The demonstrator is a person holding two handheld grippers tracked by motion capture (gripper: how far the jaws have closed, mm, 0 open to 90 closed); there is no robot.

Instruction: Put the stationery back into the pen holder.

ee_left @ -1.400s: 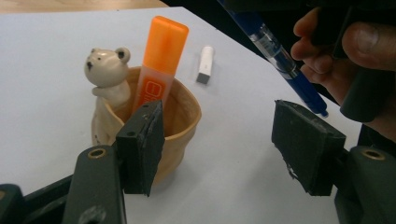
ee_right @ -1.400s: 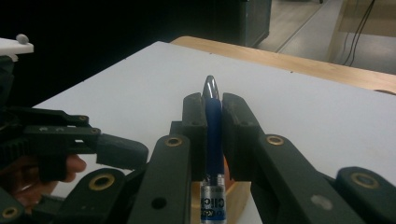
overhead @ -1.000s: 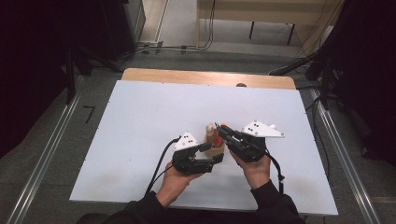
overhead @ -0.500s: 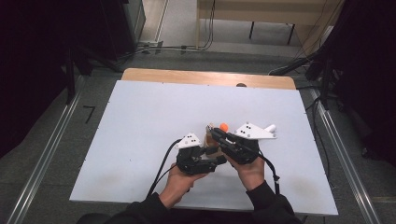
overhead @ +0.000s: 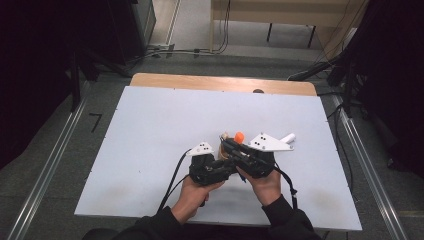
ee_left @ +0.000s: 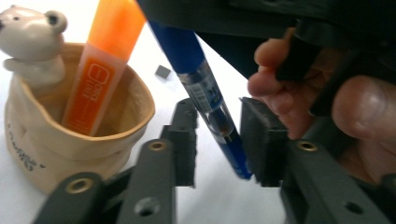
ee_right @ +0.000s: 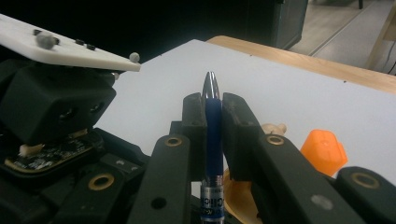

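Blue pen (ee_right: 213, 140) clamped in right gripper (ee_right: 214, 109); left gripper (ee_left: 217, 140) jaws just been closing round its lower end, not yet touching. Handover unfinished; beige holder (ee_left: 70, 140) beside with orange highlighter (ee_left: 100, 70), pen not yet in.

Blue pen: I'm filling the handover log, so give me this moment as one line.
blue pen | right gripper: shut on it | left gripper: just been closing around it, not gripping | pen holder: orange highlighter inside

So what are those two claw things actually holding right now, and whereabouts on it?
The right gripper clamps a blue pen near its tip end. The left gripper's jaws have just been closing around the pen's other end, not yet clearly pressing it.
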